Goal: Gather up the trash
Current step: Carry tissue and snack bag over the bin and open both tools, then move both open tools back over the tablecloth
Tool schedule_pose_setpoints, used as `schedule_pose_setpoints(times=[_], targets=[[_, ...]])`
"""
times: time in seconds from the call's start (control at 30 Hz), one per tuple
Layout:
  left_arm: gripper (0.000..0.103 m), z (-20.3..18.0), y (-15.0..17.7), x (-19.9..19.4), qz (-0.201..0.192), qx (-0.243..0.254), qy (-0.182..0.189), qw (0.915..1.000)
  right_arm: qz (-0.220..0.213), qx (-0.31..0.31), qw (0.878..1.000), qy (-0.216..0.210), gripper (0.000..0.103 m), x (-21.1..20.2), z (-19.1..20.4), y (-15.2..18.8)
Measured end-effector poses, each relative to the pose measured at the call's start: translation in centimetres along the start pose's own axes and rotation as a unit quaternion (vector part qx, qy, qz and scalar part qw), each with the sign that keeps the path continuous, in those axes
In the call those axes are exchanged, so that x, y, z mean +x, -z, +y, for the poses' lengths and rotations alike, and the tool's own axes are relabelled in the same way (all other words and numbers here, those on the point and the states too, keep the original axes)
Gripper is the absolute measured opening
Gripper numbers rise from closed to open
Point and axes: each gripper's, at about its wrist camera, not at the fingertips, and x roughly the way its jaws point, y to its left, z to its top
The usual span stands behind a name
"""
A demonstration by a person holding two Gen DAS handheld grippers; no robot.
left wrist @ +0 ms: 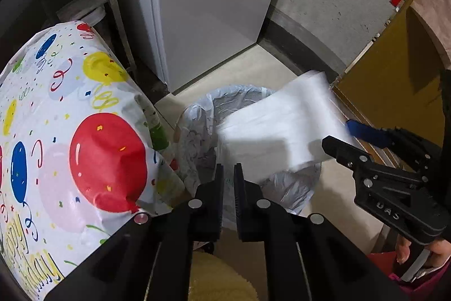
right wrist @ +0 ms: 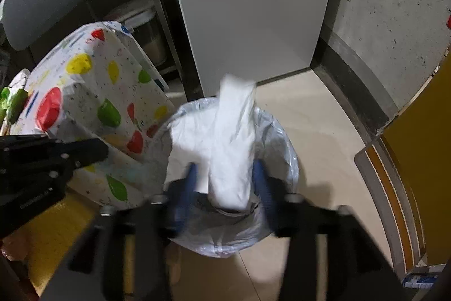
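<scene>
A trash bin lined with a pale plastic bag (left wrist: 287, 188) (right wrist: 282, 137) stands on the floor. A white folded paper sheet (left wrist: 279, 129) (right wrist: 234, 148) hangs over the bin mouth between the blue fingers (right wrist: 260, 182) of my right gripper (right wrist: 225, 182), which is open; the view is blurred by motion. My left gripper (left wrist: 229, 177) is nearly shut with a thin gap, empty, above the bin's near rim. The right gripper also shows in the left wrist view (left wrist: 363, 137), and the left gripper shows in the right wrist view (right wrist: 93, 151).
A balloon-print birthday bag (left wrist: 70, 137) (right wrist: 93, 109) leans left of the bin. A white cabinet (left wrist: 208, 10) stands behind it, a grey wall (left wrist: 352, 4) to the right, and a yellow panel (left wrist: 394, 81) at far right. The floor is beige tile (right wrist: 324, 160).
</scene>
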Motion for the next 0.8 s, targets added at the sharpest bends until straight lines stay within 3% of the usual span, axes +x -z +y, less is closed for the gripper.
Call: schedule_pose_setpoints(times=[0.07, 0.2, 0.43, 0.63, 0.8], targets=[[0.013, 0.1, 0.2, -0.5, -0.002, -0.001, 0.002, 1.0, -0.002, -0.002, 1.0, 0.007, 0.046, -0.5, 0.1, 0.1], [0.028, 0.0, 0.5, -2.1, -0.023, 0.004, -0.009, 0.9997, -0.018, 0.006, 1.0, 0.014, 0.046, -2.4, -0.2, 0.2], [0.041, 1.1, 3.0, -8.6, -0.081, 0.001, -0.04, 0.9959, -0.084, -0.004, 0.996, 0.014, 0.046, -9.1, 1.8, -0.4], [0.043, 5.1, 7.1, -15.0, -0.109, -0.039, -0.089, 0.9893, -0.139, -0.048, 0.989, -0.035, 0.046, -13.7, 7.9, -1.1], [0.044, 10.5, 11.8, -19.3, -0.117, -0.109, -0.133, 0.9781, -0.137, -0.119, 0.98, -0.085, 0.046, -14.2, 16.1, -1.3]])
